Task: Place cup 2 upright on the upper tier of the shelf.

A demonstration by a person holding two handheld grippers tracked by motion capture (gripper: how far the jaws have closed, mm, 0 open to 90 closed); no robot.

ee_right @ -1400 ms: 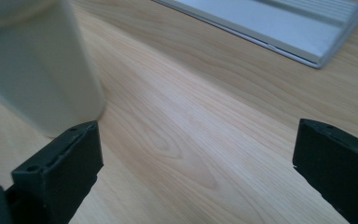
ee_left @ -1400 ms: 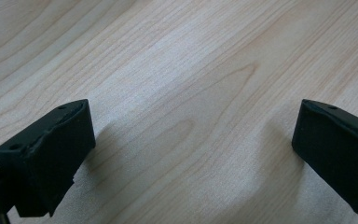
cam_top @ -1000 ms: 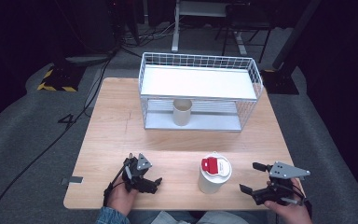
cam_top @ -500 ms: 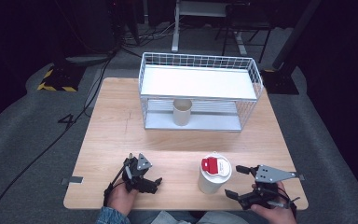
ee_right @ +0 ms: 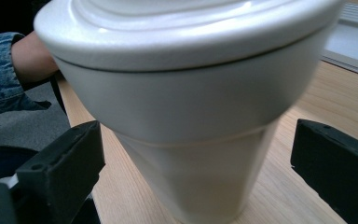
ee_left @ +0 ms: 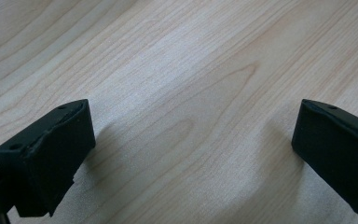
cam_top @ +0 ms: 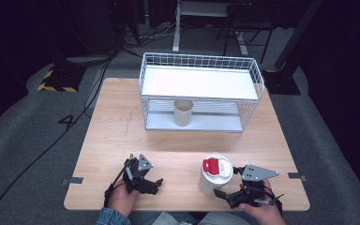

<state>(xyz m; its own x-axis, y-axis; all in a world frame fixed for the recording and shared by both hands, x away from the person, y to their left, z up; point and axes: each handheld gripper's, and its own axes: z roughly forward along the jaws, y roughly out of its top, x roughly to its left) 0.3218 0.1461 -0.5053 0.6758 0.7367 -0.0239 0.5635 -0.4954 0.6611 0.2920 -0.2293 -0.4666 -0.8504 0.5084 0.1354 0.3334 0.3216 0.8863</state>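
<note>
High view looks down on the pale wooden worktop [cam_top: 122,122], the largest thing here, with one white wire basket [cam_top: 201,93] standing at its far side and, under that basket's shelf, one small beige cup [cam_top: 183,112] upright. Nearer the person stands one white lidded cup [cam_top: 215,174] with a red tab on its lid, upright close to the front edge and right of the middle. The right gripper [cam_top: 228,194] has come in low beside it, its fingers spread to either side of the cup's lower wall; in the right gripper view the tapered body of the cup sits between the two fingers [ee_right: 60,168] with a clear gap on each side, so they are released and grasp nothing yet, having just been opening a little. To do this reach well, I judge the gripper should go in level until the cup is centred deep between the fingers, then close below the lid's rim, where the wall is narrower, gently enough not to crush or tip it. The left gripper [cam_top: 153,183] rests on the worktop well to the left, and in the left gripper view its fingers [ee_left: 51,149] stand wide apart over bare wood, released. Counted: one worktop, one basket, two cups, two grippers
</note>
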